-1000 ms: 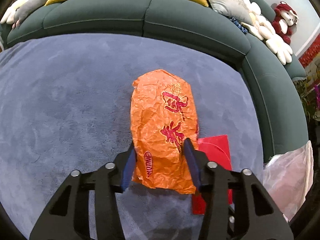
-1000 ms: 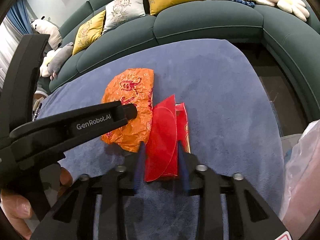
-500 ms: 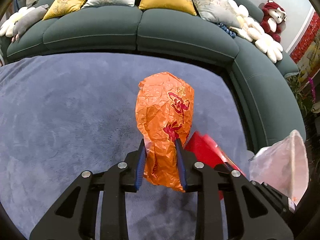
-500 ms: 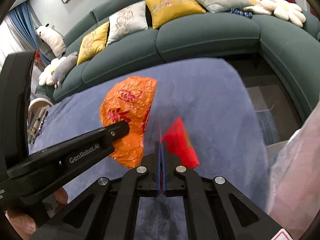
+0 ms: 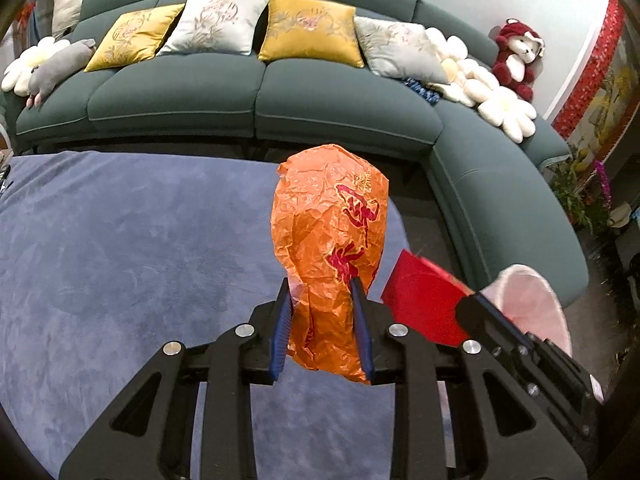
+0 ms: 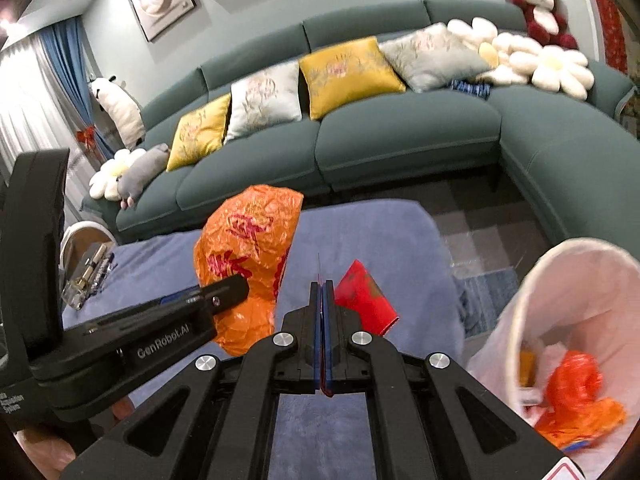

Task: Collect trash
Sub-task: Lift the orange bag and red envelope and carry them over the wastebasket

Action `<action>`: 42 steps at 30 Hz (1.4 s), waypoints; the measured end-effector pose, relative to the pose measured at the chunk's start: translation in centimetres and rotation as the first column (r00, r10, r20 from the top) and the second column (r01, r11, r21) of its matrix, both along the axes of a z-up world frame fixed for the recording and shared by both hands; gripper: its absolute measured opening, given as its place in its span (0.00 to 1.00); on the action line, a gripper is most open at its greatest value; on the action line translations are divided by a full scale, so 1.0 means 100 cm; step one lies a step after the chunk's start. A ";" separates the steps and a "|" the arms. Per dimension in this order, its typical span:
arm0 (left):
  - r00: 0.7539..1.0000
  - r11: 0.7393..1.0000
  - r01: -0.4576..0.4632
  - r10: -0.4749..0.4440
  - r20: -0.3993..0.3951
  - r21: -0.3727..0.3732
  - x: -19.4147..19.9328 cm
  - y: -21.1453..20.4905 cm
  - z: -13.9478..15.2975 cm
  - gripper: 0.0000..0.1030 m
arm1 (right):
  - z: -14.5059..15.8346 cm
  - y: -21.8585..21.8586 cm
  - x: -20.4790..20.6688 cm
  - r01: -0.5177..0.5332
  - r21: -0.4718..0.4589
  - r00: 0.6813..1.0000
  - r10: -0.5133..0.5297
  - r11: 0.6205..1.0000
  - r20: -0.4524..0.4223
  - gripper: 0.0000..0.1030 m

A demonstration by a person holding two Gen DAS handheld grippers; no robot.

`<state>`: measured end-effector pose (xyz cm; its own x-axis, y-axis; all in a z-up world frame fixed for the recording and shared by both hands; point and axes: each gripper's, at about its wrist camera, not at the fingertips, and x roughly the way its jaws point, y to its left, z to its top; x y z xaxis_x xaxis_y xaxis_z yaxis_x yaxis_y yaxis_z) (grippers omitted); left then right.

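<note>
Right wrist view pretty much told the story: both pieces of trash were already off the blue-grey plush rug [image 6: 372,240] and hanging in the air, so this was the carry step, somewhere between pickup and drop-off.

The left gripper [image 5: 322,320] had its jaws at a narrowish gap, pinching the crinkled orange plastic bag with red characters [image 5: 328,240] by its lower end. The bag stood up puffy and rumpled above the jaws, with a loose tail drooping below them. Thin, floppy stuff, so I'd guess it could slip or catch air on the way.

The right gripper [image 6: 323,328] had its jaws clamped completely together on the flat red paper envelope [image 6: 366,300], only a thin sliver of its edge showing between the pads. The rest stuck out to the right, tilted, looking stiff and glossy.

The white-lined trash bin [image 6: 560,280] sat just off the rug's right edge, mouth open toward the camera, with another orange wrapper [image 6: 576,412] and some scraps already inside. The envelope was the closer piece to the bin, the bag on its far side.

Next move, as I read it: swing both grippers over the bin's mouth and only then let go, the envelope probably first. The bag might need a little shake to drop clear of the pads.
</note>
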<state>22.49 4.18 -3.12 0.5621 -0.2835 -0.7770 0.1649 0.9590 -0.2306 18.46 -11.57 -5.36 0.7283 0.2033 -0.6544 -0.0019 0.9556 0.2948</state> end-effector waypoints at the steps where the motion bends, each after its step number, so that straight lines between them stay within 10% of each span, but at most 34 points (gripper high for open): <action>1: 1.000 1.000 0.005 -0.005 0.008 -0.002 -0.005 -0.002 0.004 0.26 | 0.007 -0.003 -0.005 0.005 -0.004 1.000 -0.005 1.000 0.016 0.02; 18: 0.977 0.981 0.194 -0.195 0.083 0.022 -0.076 -0.107 0.051 0.26 | 0.062 -0.102 -0.090 0.177 -0.037 0.977 -0.172 0.983 0.125 0.02; 42: 0.941 0.937 0.337 -0.339 0.014 0.093 -0.106 -0.210 0.022 0.30 | 0.044 -0.192 -0.142 0.323 -0.020 0.942 -0.319 0.946 0.107 0.02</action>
<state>11.90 -16.78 -0.95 0.4676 -0.3922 -0.7922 0.4882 0.8617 -0.1384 4.30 -30.80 -0.93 0.8138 -0.0752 -0.5763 0.2787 0.9206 0.2735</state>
